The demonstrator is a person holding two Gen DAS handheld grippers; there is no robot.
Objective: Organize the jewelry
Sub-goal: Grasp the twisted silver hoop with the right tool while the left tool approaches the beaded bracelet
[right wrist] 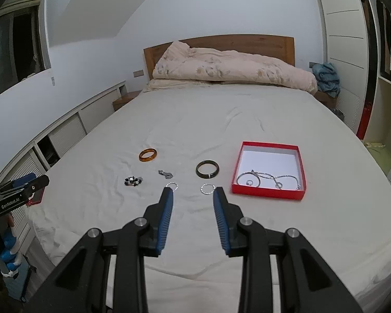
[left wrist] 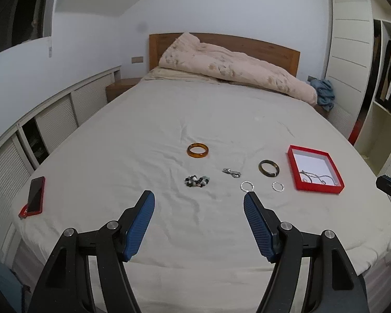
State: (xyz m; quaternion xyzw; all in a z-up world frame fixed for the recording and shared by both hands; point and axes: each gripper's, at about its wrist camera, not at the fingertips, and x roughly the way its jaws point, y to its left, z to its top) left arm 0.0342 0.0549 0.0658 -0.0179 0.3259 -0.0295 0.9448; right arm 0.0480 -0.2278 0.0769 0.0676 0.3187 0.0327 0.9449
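— Left gripper [left wrist: 199,203] has its blue pads spread wide over the bed [left wrist: 169,120], nothing between them. And the right?

— Right gripper [right wrist: 193,195] is parted more narrowly, also holding nothing. Its fingertips sit just short of two thin silver hoops [right wrist: 207,189], one near each tip.

— Past those I see a beaded bracelet [left wrist: 196,181], a small silver piece [left wrist: 231,172], a dark bangle [left wrist: 268,168] and, farthest, an amber bangle [left wrist: 197,150].

— Right of them lies the red box [right wrist: 267,194]; my view looks into it: chains and a ring [right wrist: 249,182] near its front wall.

— Only mine shows the whole red-cased phone [left wrist: 35,195] at the bed's left edge.

— Only mine shows writing: "GenRobot.AI" on the other gripper's body [right wrist: 10,203]. Beyond everything, a pink duvet [right wrist: 232,71] is heaped by the headboard.
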